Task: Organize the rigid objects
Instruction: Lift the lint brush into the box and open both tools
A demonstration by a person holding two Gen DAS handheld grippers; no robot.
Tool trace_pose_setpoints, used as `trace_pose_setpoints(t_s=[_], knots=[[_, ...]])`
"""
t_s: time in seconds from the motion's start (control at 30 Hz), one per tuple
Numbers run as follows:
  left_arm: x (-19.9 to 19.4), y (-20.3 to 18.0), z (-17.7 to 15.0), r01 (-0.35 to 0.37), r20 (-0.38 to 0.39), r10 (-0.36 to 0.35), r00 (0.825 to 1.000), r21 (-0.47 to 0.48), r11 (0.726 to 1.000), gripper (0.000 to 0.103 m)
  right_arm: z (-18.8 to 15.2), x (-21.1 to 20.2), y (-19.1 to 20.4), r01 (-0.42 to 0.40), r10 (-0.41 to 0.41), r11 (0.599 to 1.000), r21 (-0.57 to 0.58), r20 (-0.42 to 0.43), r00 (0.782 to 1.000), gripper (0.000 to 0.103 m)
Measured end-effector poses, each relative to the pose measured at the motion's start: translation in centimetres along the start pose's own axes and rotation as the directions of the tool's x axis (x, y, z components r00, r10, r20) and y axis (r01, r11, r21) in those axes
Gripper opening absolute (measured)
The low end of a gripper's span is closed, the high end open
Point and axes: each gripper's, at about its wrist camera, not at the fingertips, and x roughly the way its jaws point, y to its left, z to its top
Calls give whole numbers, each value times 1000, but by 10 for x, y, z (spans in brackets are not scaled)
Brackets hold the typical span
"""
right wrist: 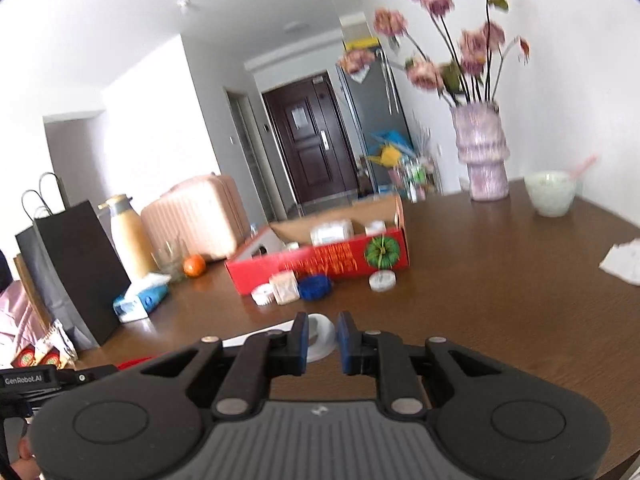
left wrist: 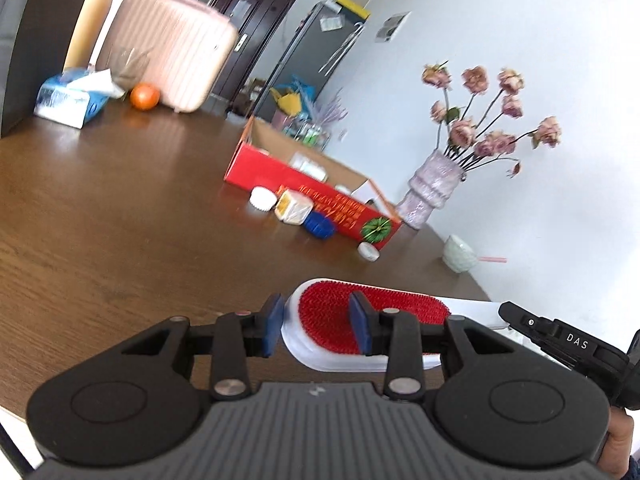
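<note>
Left wrist view shows the left gripper (left wrist: 316,328) and the right gripper (right wrist: 322,342) both grasping the red brush (left wrist: 372,316), while the red box (left wrist: 304,188) already holds some items and 5 small objects (left wrist: 298,210) wait on the tabletop (left wrist: 120,220).

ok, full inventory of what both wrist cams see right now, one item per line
lint brush: 1, white with red pad, between both grippers
red box: 1, open, mid table, items inside
white discs: 2, in front of box
wrapped cube: 1, cream, in front of box
blue ball: 1, beside cube
vase: 1, lilac, dried pink flowers, by wall
bowl: 1, pale green, near vase
orange: 1, far table edge
tissue pack: 1, blue and white
flask: 1, tan
bag: 1, black paper
suitcase: 1, pink
table: 1, dark wood
left gripper: blue pads, across brush head
right gripper: blue pads, on brush's white handle end
</note>
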Motion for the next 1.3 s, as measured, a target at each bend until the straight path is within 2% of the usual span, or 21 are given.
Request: trace_pose_setpoints(t_s=[0.3, 0.53, 0.7, 0.83, 1.0, 1.13, 1.3], knots=[[7, -7, 20, 7, 31, -7, 999, 24, 1000, 36, 15, 4, -1, -7, 7, 1000, 16, 38, 999, 16], [41, -6, 72, 19, 82, -25, 996, 74, 997, 36, 53, 48, -1, -19, 18, 1000, 7, 79, 997, 16], [80, -8, 127, 20, 113, -34, 993, 124, 992, 36, 100, 96, -11, -75, 68, 994, 73, 101, 993, 16], [127, -7, 178, 33, 100, -47, 994, 137, 990, 36, 137, 144, -14, -64, 59, 997, 45, 111, 992, 16], [188, -6, 222, 2, 92, -17, 996, 164, 987, 36, 171, 214, -38, -89, 82, 989, 117, 62, 995, 16], [242, 10, 231, 2, 32, -7, 999, 167, 986, 36, 175, 263, -60, -81, 81, 984, 156, 8, 997, 16], [295, 34, 212, -50, -28, 55, 998, 152, 987, 37, 148, 325, -80, -15, 33, 985, 172, -100, 994, 16]])
